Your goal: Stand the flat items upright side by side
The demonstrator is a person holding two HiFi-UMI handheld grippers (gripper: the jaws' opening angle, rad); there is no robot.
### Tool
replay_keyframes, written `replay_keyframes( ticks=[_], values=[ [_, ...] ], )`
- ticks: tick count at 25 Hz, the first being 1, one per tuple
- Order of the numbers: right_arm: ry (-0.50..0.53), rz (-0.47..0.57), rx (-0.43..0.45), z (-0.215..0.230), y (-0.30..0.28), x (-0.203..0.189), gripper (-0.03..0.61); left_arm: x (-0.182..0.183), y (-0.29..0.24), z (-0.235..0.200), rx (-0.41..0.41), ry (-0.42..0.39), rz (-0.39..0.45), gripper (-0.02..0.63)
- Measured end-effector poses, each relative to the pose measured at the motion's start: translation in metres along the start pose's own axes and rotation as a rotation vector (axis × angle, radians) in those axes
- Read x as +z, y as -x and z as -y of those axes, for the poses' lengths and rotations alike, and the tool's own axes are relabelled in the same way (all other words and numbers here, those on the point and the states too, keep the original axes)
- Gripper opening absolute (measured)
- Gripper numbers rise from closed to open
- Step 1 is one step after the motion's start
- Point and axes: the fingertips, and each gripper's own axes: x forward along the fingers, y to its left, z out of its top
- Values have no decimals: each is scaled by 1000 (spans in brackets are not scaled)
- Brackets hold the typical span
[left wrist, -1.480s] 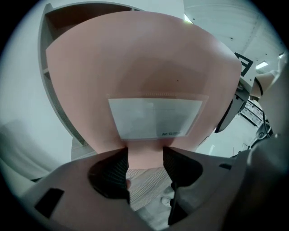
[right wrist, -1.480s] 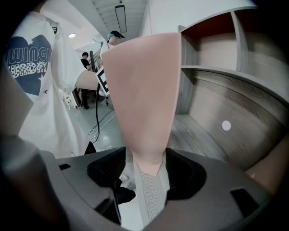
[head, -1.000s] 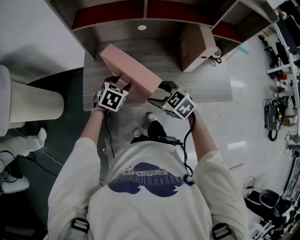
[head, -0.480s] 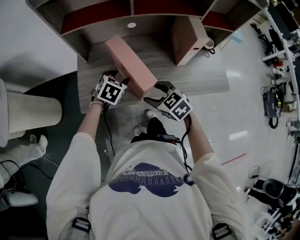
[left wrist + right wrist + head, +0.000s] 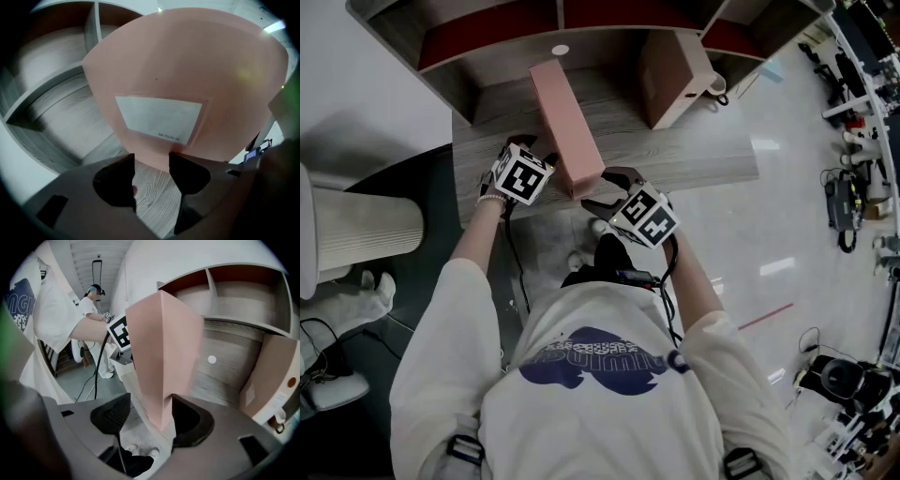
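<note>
A flat pink box (image 5: pixel 565 122) stands on its long edge on the wooden desk (image 5: pixel 712 159), running away from me. In the right gripper view its near corner edge (image 5: pixel 161 352) rises between the jaws. My right gripper (image 5: pixel 598 187) (image 5: pixel 151 401) is shut on that near end. My left gripper (image 5: pixel 546 161) (image 5: pixel 151 157) is at the box's left face. Its jaws are apart, with the tips at the bottom edge of the labelled face (image 5: pixel 187 79). A second pink box (image 5: pixel 675 70) (image 5: pixel 267 376) stands upright at the back right, against the shelf.
A shelf unit with red-backed compartments (image 5: pixel 487 37) lines the back of the desk. A white pleated bin (image 5: pixel 366 225) stands on the floor at the left. A small white object (image 5: pixel 719 87) sits by the second box. Another person (image 5: pixel 91 305) stands far off.
The pink box has swung from a diagonal lie to pointing straight toward the shelf. Both grippers have moved with its near end.
</note>
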Motion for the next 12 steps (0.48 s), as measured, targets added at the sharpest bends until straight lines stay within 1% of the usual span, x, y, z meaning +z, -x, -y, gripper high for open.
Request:
replay_keyframes(
  ticks=[6, 10, 12],
  values=[
    [-39, 27, -13, 3, 0, 2, 273, -2, -1, 1, -23, 6, -4, 235],
    [-80, 44, -53, 12, 1, 5, 313, 0, -3, -1, -42, 5, 3, 235],
    [-100, 49, -67, 19, 1, 4, 321, 0, -5, -3, -52, 12, 3, 235]
  ],
)
